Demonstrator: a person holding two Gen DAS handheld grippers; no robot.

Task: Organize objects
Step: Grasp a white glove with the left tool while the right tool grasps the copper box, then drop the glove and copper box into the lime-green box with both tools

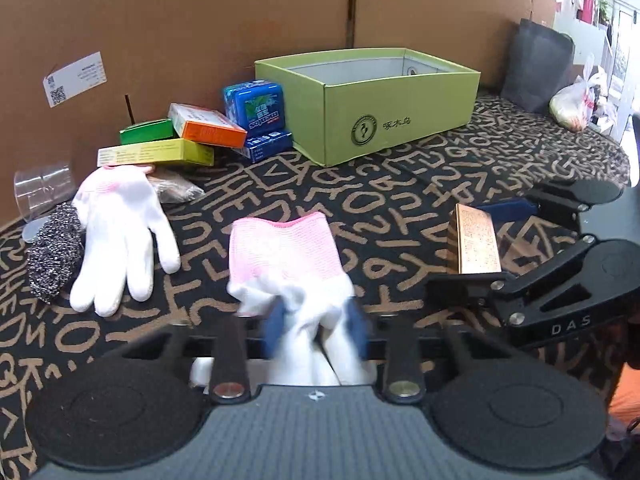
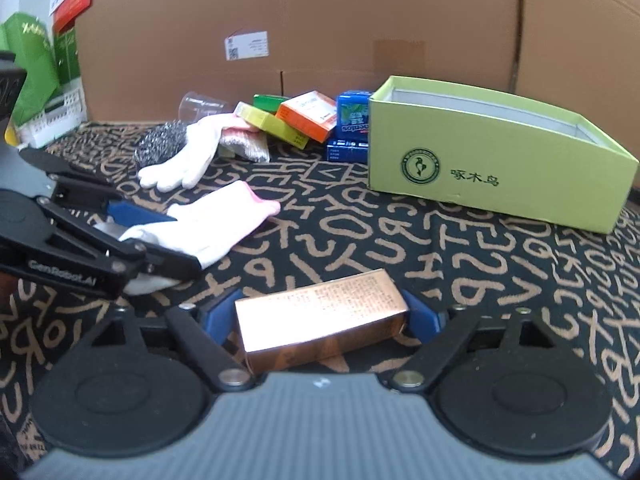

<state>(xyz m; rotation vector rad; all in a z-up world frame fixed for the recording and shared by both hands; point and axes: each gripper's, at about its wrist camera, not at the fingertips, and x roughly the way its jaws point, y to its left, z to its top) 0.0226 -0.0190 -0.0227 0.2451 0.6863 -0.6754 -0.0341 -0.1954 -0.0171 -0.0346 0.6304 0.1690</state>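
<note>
I count one lime-green box [image 2: 500, 168] standing open on the counter [image 1: 400, 200], and what I can see of its inside is bare. Two white gloves with pink cuffs: one glove [image 1: 120, 240] lies flat beside a steel scourer [image 1: 54, 256], the other glove [image 1: 288, 264] is pinched at its fingers in my left claw [image 1: 316, 320], cuff pointing away from me. One copper-coloured carton [image 2: 320, 320] sits clamped between the wide-set pads of my right claw [image 2: 320, 326]. Left of the green box is a pile of six small packs: two blue, one orange, one yellow, one green, and a brownish packet. One clear plastic cup [image 1: 42, 192] lies near the scourer. Only the right camera shows a white basket [image 2: 60, 114] and green bags at far left; only the left shows a grey bag [image 1: 536, 64].
</note>
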